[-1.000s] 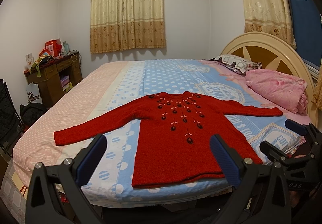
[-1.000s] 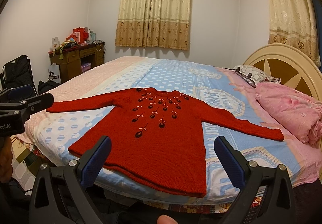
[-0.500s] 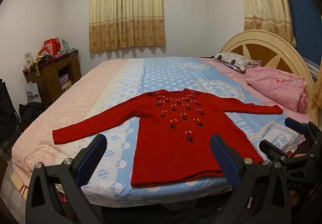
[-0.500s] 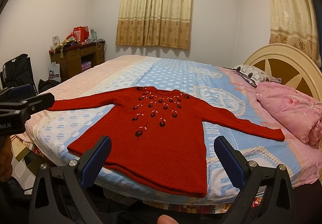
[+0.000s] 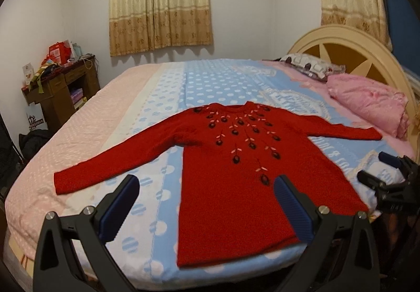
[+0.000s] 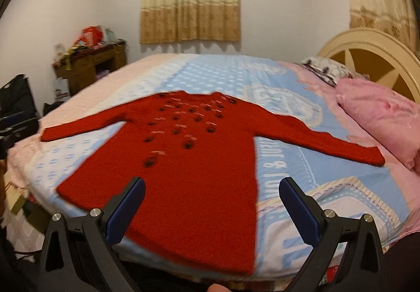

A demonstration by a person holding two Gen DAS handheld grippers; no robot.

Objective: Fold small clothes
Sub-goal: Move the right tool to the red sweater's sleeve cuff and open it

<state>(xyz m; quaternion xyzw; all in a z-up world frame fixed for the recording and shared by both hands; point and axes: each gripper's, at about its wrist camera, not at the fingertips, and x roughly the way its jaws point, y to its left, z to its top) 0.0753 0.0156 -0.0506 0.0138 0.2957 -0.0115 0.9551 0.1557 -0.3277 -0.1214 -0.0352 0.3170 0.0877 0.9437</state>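
A red knitted sweater [image 5: 236, 174] with dark embroidered flowers lies flat on the bed, face up, both sleeves spread out, hem toward me. It also shows in the right wrist view [image 6: 189, 160], blurred. My left gripper [image 5: 207, 202] is open and empty, above the near bed edge by the sweater's lower left hem. My right gripper [image 6: 212, 202] is open and empty, above the sweater's lower body. The right gripper also shows at the right edge of the left wrist view [image 5: 386, 181].
The bed [image 5: 147, 113] has a blue and pink dotted sheet and a cream headboard [image 5: 349, 53] at the right. A folded pink quilt [image 5: 370, 105] and a pillow [image 5: 309, 66] lie by the headboard. A cluttered wooden desk [image 5: 60, 92] stands at the left wall.
Both grippers have moved forward and down toward the bed; the sweater looks larger and nearer. The right wrist view is blurred by motion. Both grippers stay open.
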